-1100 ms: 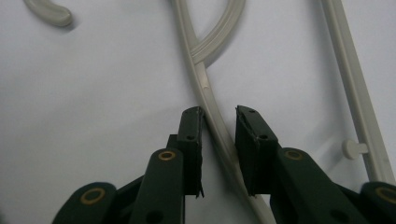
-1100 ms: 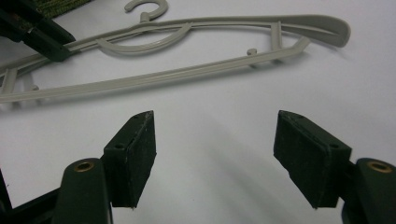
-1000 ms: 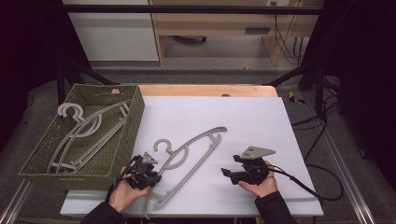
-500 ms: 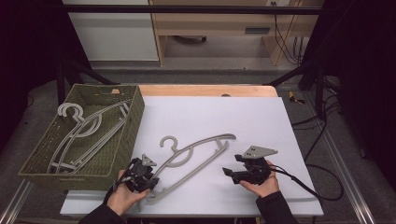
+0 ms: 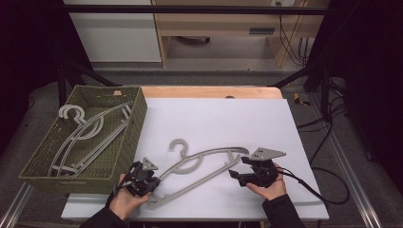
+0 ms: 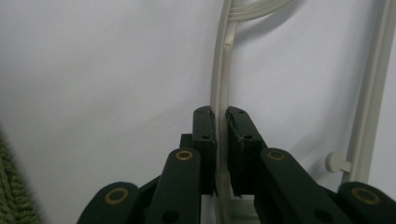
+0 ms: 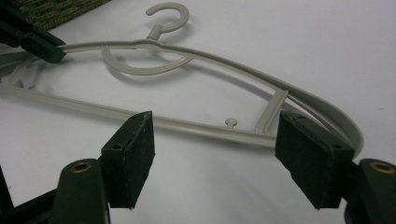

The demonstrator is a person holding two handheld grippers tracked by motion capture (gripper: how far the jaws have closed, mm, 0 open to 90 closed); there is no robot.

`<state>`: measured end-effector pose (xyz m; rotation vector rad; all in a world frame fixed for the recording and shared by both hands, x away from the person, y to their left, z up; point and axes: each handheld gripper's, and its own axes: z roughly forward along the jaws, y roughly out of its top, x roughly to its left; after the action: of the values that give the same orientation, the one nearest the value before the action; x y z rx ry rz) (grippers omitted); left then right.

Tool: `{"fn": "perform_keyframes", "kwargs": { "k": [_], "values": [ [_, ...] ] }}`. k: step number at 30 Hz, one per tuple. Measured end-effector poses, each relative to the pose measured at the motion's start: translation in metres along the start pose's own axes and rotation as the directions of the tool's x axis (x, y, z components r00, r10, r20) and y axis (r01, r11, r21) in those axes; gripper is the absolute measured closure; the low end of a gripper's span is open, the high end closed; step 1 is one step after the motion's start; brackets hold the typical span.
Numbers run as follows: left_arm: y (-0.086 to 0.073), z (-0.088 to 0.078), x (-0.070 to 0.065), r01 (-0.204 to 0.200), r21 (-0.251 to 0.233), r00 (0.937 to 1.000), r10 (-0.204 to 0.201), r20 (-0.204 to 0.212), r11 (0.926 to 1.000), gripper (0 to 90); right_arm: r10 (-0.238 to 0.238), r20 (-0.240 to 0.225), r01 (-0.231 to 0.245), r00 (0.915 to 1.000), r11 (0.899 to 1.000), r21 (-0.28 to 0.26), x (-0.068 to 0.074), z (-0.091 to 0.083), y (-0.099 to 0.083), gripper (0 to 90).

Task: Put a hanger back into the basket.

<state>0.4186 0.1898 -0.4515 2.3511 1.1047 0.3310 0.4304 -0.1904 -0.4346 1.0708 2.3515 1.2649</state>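
Dark rm, wood shelf unit [image 5: 223, 21]

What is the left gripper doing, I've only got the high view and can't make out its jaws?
Observer: The left gripper is shut on the hanger, jaws clamped on one thin arm of it.
Operator: And the right one?
Observer: The right gripper is open, jaws wide apart, with the hanger's looped end just ahead of them.
Operator: Is anything between those jaws?
Observer: The hanger's lower bar runs across the gap; I can't tell if it's touching.
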Motion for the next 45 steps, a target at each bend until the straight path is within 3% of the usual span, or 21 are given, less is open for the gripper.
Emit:
{"fn": "perform_keyframes", "kwargs": {
  "k": [5, 8, 11, 13, 18, 20, 23, 33, 42, 45],
  "values": [
    [0.003, -0.017, 0.0, 0.0, -0.092, 1.0, 0.0, 0.0, 0.9958, 82.6, 0.012, 0.001, -0.012, 0.9999, 0.999, -0.033, -0.004, -0.008, 0.001, 29.0],
    [0.006, -0.031, 0.002, 0.006, -0.15, 0.9999, -0.008, -0.009, 0.9886, 82.7, 0.01, 0.006, -0.01, 0.9999, 0.999, -0.043, -0.006, -0.012, 0.002, 29.0],
    [0.011, -0.048, 0.004, -0.014, -0.19, 0.9976, 0.001, -0.069, 0.9818, 82.7, 0.014, 0.009, -0.014, 0.9999, 0.998, -0.059, -0.007, -0.015, 0.002, 27.9],
    [0.013, -0.058, 0.007, -0.004, -0.213, 0.9964, -0.015, -0.083, 0.9771, 82.6, 0.015, 0.009, -0.014, 0.9999, 0.997, -0.07, -0.009, -0.017, 0.002, 26.4],
    [0.018, -0.088, 0.018, 0.009, -0.277, 0.9918, -0.044, -0.12, 0.9609, 82.6, 0.03, 0.03, -0.027, 0.9991, 0.993, -0.116, -0.013, -0.027, 0.004, 18.8],
    [0.021, -0.102, 0.025, 0.014, -0.309, 0.9887, -0.06, -0.137, 0.9508, 82.6, 0.036, 0.038, -0.031, 0.9986, 0.989, -0.145, -0.016, -0.031, 0.004, 14.4],
    [0.026, -0.117, 0.035, 0.016, -0.329, 0.9839, -0.073, -0.163, 0.9442, 82.6, 0.047, 0.053, -0.037, 0.9975, 0.983, -0.178, -0.02, -0.037, 0.004, 11.0],
    [0.033, -0.14, 0.08, 0.034, -0.349, 0.9585, -0.129, -0.254, 0.9366, 82.6, 0.058, 0.102, -0.031, 0.9931, 0.969, -0.246, -0.028, -0.055, 0.004, 6.0],
    [0.018, -0.148, 0.127, 0.065, -0.355, 0.9228, -0.192, -0.334, 0.9325, 82.5, 0.067, 0.12, -0.036, 0.9905, 0.968, -0.249, -0.032, -0.061, 0.003, 5.7],
    [0.011, -0.15, 0.141, 0.073, -0.36, 0.9047, -0.214, -0.368, 0.93, 82.5, 0.075, 0.12, -0.044, 0.99, 0.969, -0.244, -0.033, -0.06, 0.002, 5.7]
  ]
}}
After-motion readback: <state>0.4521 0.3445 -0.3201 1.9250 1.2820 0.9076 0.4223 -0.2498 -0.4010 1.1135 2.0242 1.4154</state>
